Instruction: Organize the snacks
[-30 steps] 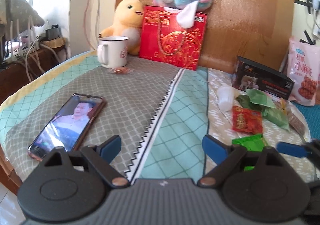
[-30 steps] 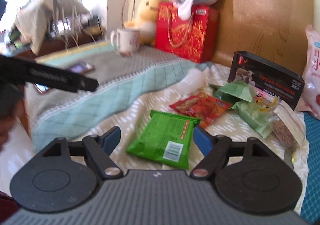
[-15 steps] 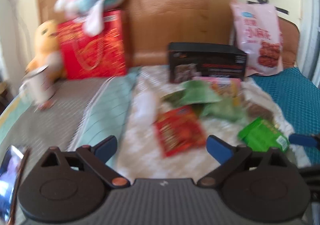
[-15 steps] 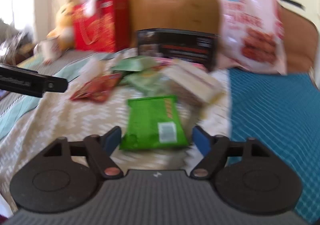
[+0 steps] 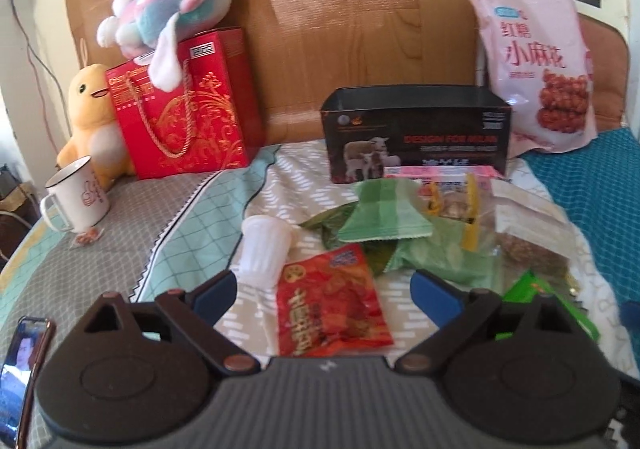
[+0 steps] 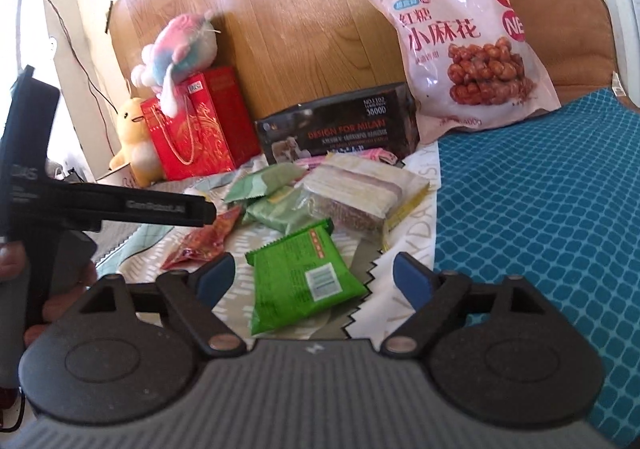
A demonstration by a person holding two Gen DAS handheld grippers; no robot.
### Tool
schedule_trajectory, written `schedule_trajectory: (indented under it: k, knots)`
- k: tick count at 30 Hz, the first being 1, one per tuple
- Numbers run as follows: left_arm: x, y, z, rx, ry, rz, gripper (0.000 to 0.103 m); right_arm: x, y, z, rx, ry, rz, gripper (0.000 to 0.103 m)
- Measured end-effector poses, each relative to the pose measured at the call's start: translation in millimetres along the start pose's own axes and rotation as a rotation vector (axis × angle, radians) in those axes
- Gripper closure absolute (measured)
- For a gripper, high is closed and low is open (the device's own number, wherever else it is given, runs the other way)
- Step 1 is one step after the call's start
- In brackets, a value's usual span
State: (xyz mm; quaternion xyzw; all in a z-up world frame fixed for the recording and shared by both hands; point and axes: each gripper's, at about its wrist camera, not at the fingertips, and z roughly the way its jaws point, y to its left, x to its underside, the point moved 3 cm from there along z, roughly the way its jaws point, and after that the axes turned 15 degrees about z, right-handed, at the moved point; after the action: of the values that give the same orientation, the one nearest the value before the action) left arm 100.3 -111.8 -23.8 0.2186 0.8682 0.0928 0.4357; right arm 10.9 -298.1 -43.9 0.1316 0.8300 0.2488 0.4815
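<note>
A pile of snack packets lies on the bed. My left gripper [image 5: 325, 295] is open and empty, its jaws either side of a red snack packet [image 5: 330, 315]. My right gripper [image 6: 314, 276] is open and empty, its jaws either side of a bright green packet [image 6: 302, 275], which also shows in the left wrist view [image 5: 538, 289]. Pale green packets [image 5: 384, 215] and a clear bag of grain snack [image 6: 360, 195] lie behind. An open black box [image 5: 416, 133] stands at the back, and a big pink snack bag [image 6: 460, 45] leans beside it.
A white plastic cup [image 5: 264, 249] lies beside the red packet. A red gift bag [image 5: 184, 117], plush toys [image 5: 176, 9] and a white mug [image 5: 78, 195] stand at the back left. A phone [image 5: 20, 369] lies front left. A teal mat [image 6: 540, 209] covers the right side.
Both grippers swung right from the phone side of the bed to the snack pile. The red packet now sits between the left jaws; the green packet stays between the right jaws.
</note>
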Motion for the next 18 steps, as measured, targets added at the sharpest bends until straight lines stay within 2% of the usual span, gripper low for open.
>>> schedule_trajectory:
  k: [5,11,15,16,17,18]
  knots:
    - [0,-1,-1,-0.039,-0.004,0.029,0.000,3,2,1,0.004,0.005,-0.024,0.011]
    - [6,5,0,-0.030,0.012,0.015,0.000,2,1,22,0.048,0.118,-0.038,0.009]
    - [11,14,-1,-0.023,0.018,-0.005,0.000,2,10,36,0.077,0.152,-0.159,0.009]
    - [12,16,-1,-0.022,0.018,-0.007,0.000,4,13,39,0.069,0.164,-0.202,0.016]
    - [14,18,-2,-0.022,0.017,-0.010,0.000,5,17,43,0.049,0.186,-0.252,0.028]
    - [14,20,-3,-0.022,0.016,-0.012,0.000,8,23,45,0.031,0.199,-0.319,0.034]
